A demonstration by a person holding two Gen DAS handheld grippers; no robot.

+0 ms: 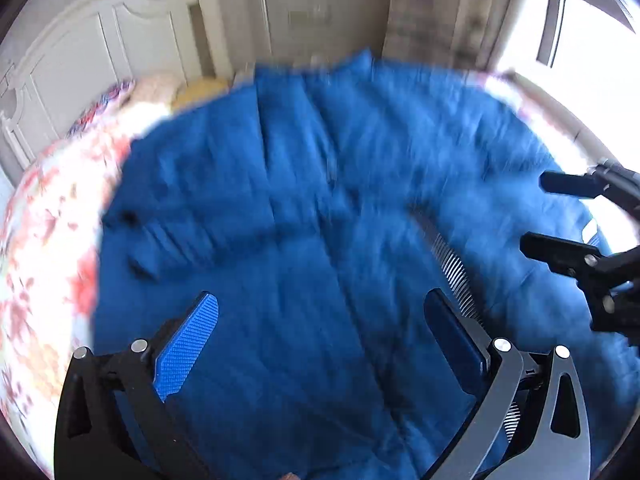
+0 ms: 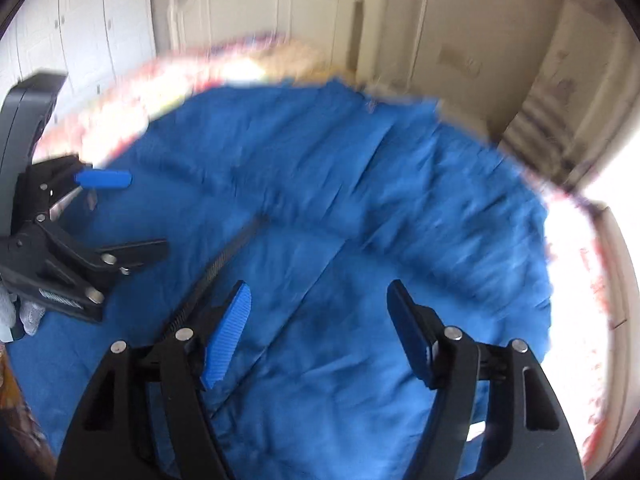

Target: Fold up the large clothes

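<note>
A large blue garment [image 1: 320, 208] lies spread across a bed with a floral cover [image 1: 48, 240], its zipper [image 2: 224, 260] running diagonally. The left gripper [image 1: 320, 344] and right gripper [image 2: 320, 332] hover above it, jaws wide apart, holding nothing.

Daylight floods in from window [image 1: 592, 12] at my upper right in left view; panes blown out white. Same glare washes out bed edge [image 2: 580, 264] at right of right view. I see heavy motion blur across blue garment [image 1: 304, 216] and flowered sheet [image 1: 44, 240]; folds smeared. Gripper fingers [image 2: 228, 332] nearest lens stay sharp. Fisheye bends walls, dark vignette at corners. Soft shadows only, room fairly bright.
</note>
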